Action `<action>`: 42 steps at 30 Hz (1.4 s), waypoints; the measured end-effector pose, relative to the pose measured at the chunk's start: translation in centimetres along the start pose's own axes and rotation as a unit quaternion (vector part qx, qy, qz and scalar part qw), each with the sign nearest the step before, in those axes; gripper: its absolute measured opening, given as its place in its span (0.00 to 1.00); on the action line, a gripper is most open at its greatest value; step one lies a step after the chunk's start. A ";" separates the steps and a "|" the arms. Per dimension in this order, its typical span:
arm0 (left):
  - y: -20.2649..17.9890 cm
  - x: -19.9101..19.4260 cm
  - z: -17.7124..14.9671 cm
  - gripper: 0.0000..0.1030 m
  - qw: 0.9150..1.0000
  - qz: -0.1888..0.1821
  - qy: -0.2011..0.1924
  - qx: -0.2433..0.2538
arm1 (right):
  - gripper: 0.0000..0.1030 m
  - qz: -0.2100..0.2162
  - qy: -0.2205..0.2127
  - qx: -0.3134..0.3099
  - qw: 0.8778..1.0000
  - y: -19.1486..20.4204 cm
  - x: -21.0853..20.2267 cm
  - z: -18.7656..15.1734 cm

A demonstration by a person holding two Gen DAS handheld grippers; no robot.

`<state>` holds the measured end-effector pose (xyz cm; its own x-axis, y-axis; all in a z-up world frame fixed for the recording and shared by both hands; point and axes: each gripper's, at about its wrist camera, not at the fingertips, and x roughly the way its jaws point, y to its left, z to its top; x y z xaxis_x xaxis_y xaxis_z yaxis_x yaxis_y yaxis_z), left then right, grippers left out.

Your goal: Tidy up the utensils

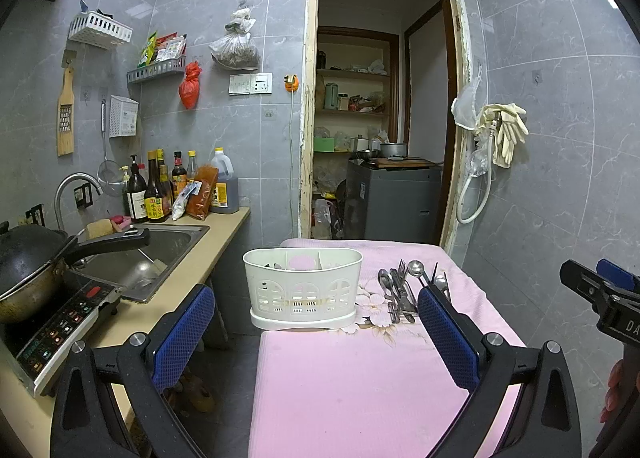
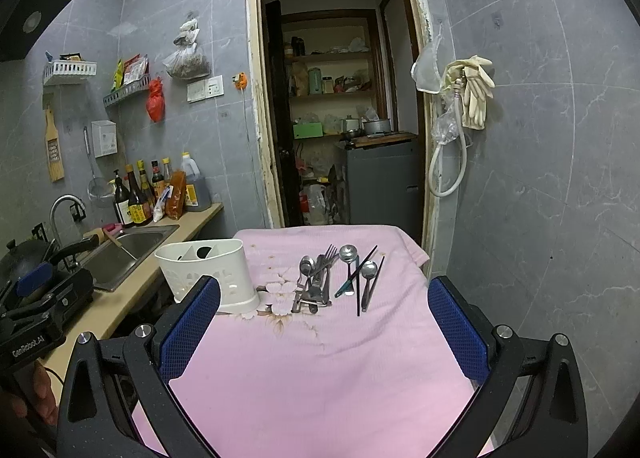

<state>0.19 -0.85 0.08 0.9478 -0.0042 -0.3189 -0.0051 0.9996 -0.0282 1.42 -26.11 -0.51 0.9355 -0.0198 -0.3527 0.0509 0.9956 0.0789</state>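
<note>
Beyond right claw (image 2: 324, 322) — utensils (image 2: 336, 278), well apart

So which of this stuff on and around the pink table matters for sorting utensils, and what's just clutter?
For the job:
white plastic utensil caddy
pile of steel spoons and forks
black chopsticks

Just lying about:
black wok
dark sauce bottles
cream rubber gloves
</note>
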 end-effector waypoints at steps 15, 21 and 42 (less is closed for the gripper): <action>0.6 0.8 -1.7 0.99 1.000 0.000 0.004 -0.002 | 0.99 0.000 0.000 -0.004 1.000 0.2 0.3 -0.2; 0.7 0.9 -2.0 0.99 1.000 0.001 0.005 -0.001 | 0.99 0.000 0.000 -0.006 1.000 0.8 0.7 -0.6; 0.4 2.4 -0.8 0.99 1.000 -0.001 0.019 0.011 | 0.99 -0.004 0.024 -0.018 1.000 -0.4 1.7 0.1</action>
<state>2.25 -0.47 -1.47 0.9353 -0.0072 -0.3539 0.0042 0.9999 -0.0092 2.97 -26.58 -1.08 0.9173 -0.0250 -0.3975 0.0456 0.9981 0.0425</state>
